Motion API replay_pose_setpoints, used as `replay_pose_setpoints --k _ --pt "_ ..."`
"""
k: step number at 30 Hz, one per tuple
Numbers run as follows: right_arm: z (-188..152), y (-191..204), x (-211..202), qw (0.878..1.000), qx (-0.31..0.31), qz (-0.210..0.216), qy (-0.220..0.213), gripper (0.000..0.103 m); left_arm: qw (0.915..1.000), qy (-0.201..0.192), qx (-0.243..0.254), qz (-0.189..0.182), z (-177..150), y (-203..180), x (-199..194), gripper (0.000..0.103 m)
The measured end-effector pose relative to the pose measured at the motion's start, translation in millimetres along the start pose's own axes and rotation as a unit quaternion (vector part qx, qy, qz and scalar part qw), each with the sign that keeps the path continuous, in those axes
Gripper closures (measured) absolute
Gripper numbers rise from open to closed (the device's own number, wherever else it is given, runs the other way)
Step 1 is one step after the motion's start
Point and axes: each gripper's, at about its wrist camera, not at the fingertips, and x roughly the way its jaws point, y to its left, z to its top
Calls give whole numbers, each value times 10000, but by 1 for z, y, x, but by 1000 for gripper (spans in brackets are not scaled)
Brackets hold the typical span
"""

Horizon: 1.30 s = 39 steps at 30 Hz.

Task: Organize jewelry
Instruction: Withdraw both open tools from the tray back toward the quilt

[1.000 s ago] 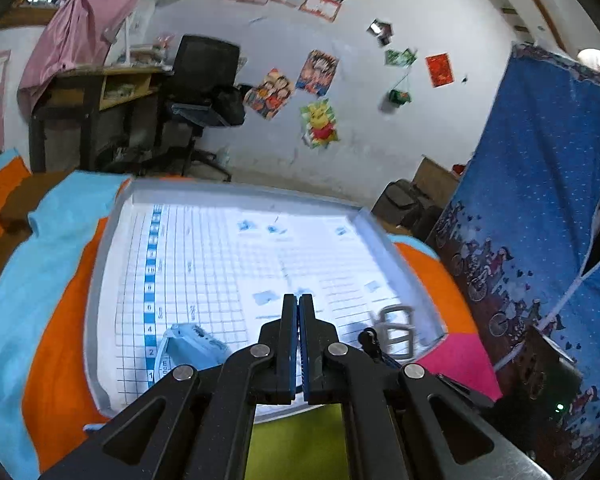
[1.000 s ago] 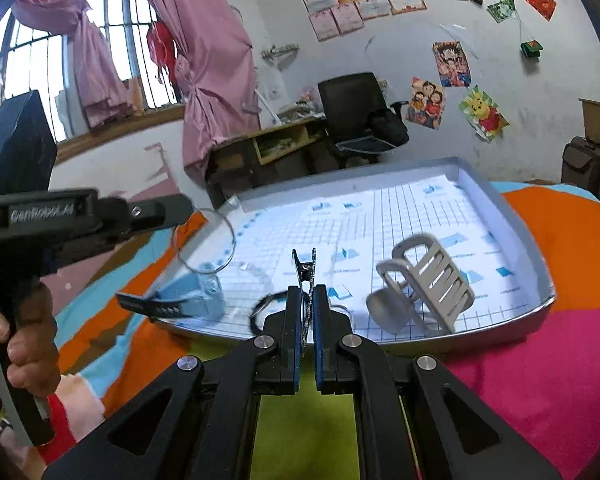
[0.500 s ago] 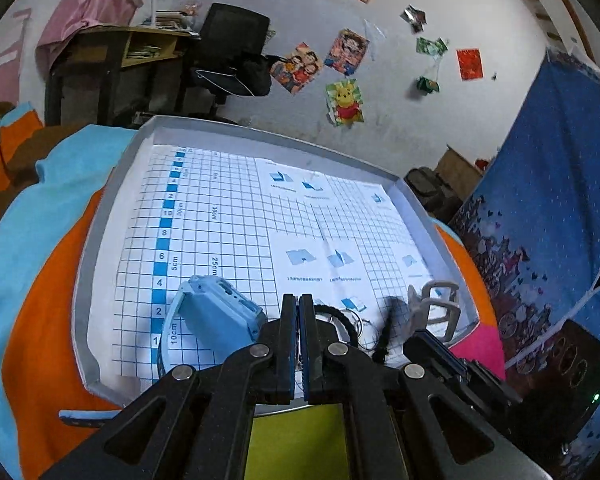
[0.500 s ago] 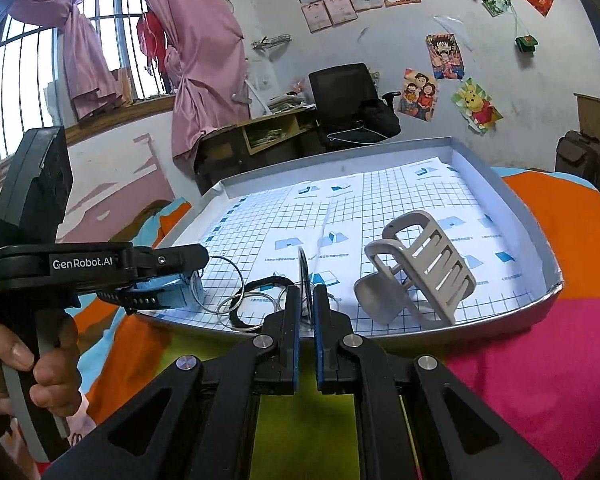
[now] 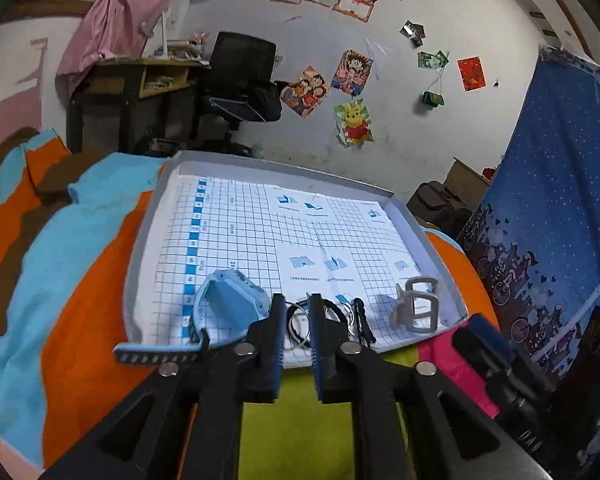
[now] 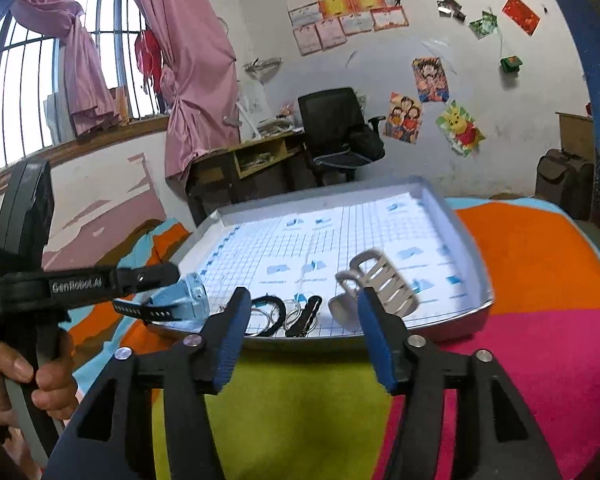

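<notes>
- Notably, in the left wrist view the left gripper (image 5: 296,322) stood released, jaws a little apart with nothing between them, hovering over the near rim of the grey tray (image 5: 140,248).
- Items lay along the tray's near edge: blue watch (image 5: 228,300) at left with its dark strap hanging over the rim, black hair tie (image 5: 300,322) and thin rings in the middle, black clip (image 5: 362,318) just right of them, grey claw clip (image 5: 418,308) at right.
- Judged: watch light, body rigid, strap floppy; best pinched across the case.
- In the right wrist view the right gripper (image 6: 304,336) was released wide, empty, short of the tray's near rim.
- Grey claw clip (image 6: 376,284) sat just beyond the right finger, blurred; judged stiff, light, smooth plastic, likely slippery; grip across the ribbed body.
- Hair tie (image 6: 270,314) judged soft and flat; rings thin, hard to pinch off paper.
- Left gripper's (image 6: 156,276) tip showed at left, just above the watch (image 6: 188,298).
</notes>
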Motion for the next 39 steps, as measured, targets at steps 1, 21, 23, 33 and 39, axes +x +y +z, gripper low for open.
replay_pose_setpoints --k 1,21,23,33,39 --pt "2 0 -6 10000 4 -13 -22 46 10000 -62 17 43 -2 -1 -6 81" --pt "-13 49 -131 9992 -84 231 -326 11 9862 -1485 176 708 -88 4 -187 0" --pt "-22 56 -146 9989 -90 220 -402 5 9857 -1502 142 755 -96 6 -199 0" --pt "-56 81 -218 9969 -228 249 -704 1 9841 -1468 161 984 -148 15 -256 0" --pt "-84 90 -244 9972 -340 360 -567 1 9849 -1454 92 933 -179 18 -279 0"
